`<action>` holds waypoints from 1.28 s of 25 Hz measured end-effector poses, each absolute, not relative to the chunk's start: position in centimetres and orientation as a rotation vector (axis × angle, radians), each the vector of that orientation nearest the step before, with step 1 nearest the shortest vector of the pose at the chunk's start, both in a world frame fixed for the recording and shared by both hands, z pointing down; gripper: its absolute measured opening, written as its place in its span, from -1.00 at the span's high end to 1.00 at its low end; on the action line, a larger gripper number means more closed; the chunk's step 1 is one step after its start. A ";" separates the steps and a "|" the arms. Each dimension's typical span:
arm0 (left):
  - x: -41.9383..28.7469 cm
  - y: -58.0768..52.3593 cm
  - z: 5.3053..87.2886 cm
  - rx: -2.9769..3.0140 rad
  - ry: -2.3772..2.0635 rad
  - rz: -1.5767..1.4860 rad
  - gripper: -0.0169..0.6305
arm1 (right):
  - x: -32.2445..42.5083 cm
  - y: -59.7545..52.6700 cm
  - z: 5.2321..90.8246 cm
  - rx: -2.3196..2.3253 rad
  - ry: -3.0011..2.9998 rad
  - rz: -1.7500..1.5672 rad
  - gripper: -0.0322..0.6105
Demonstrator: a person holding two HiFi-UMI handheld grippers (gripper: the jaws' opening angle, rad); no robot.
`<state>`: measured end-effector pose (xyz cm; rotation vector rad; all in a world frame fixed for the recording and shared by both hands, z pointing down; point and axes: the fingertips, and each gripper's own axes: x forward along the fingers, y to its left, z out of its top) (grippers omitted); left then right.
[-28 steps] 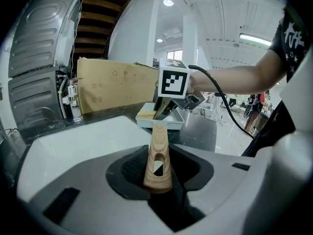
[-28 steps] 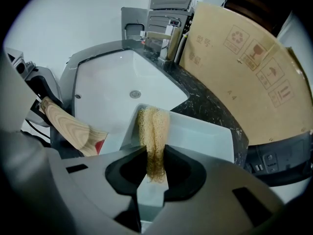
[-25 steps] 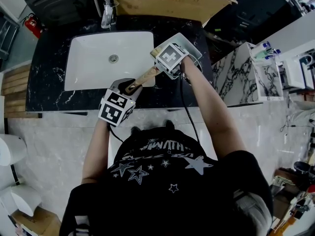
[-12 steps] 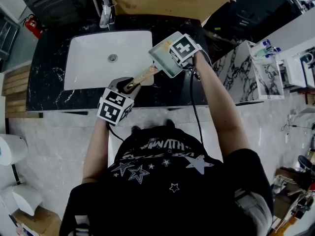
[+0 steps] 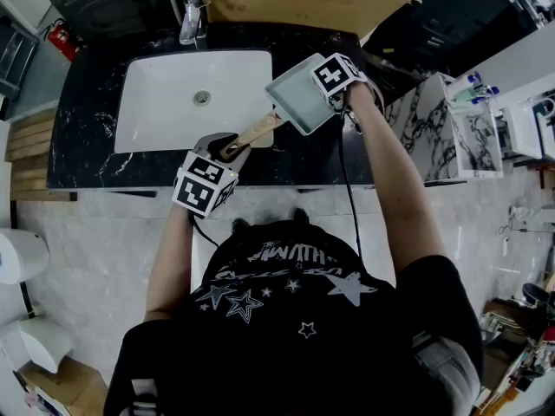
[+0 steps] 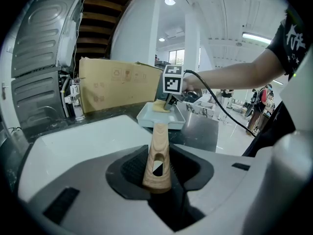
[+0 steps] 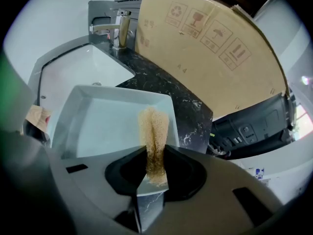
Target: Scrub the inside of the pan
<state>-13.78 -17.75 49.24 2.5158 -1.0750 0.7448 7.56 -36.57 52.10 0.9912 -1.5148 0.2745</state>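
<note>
Counter (image 5: 87, 159): dark marble, with white sink (image 5: 165, 102).
Left gripper (image 6: 157, 173): jaws clamped on wooden handle (image 6: 158, 148).
Right gripper (image 7: 155, 170): jaws pinching soft sponge (image 7: 154, 129).
Pan (image 5: 295, 102): at 3 o'clock of sink, over counter; stiff, seems light; hold by handle.

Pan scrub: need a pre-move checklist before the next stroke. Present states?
1. Left gripper shut on the pan's wooden handle: ok.
2. Right gripper shut on the sponge: ok.
3. Sponge tip inside the pan, at the end away from the handle: ok.
4. Sponge pressing on the pan floor: cannot tell.
5. Pan over the sink: not ok, it hangs mostly over the black counter beside it.
</note>
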 end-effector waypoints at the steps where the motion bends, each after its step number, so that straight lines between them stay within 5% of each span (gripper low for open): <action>1: -13.8 -17.8 49.3 2.515 -1.074 0.747 0.53 | 7.7 -36.8 52.3 0.998 -1.505 0.270 0.65; 32: -13.7 -17.6 49.3 2.508 -1.073 0.752 0.53 | 4.6 -33.4 53.9 0.850 -1.510 0.380 0.66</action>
